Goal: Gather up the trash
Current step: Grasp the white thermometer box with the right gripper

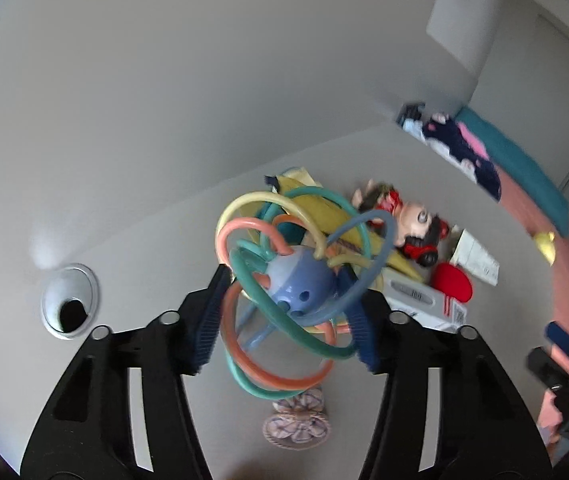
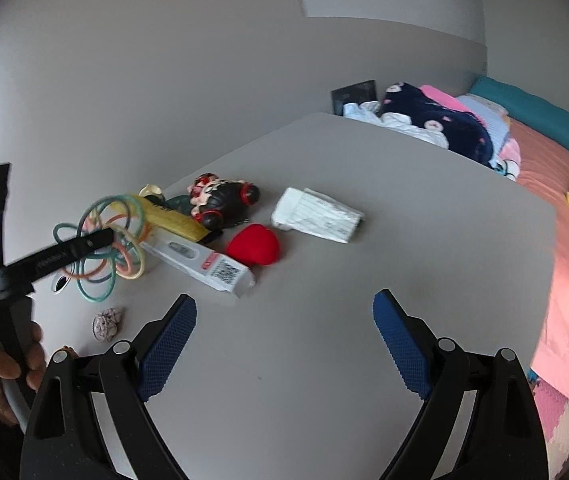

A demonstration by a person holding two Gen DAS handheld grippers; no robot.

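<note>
Two grippers, and mine on the left (image 1: 284, 312) is clamped on the looped rattle toy (image 1: 296, 280), lifted clear of the grey table (image 2: 404, 208). My right gripper (image 2: 284, 344) hangs with its fingers wide apart, holding nothing. Judging what counts as trash, the white crumpled wrapper (image 2: 316, 216) lies at about twelve o'clock from the right gripper, its long axis running ten to four. The right is nearer it.

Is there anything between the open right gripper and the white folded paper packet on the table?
Nothing visible. The right gripper hangs open above bare table, and the white paper packet lies ahead, unobstructed.
</note>
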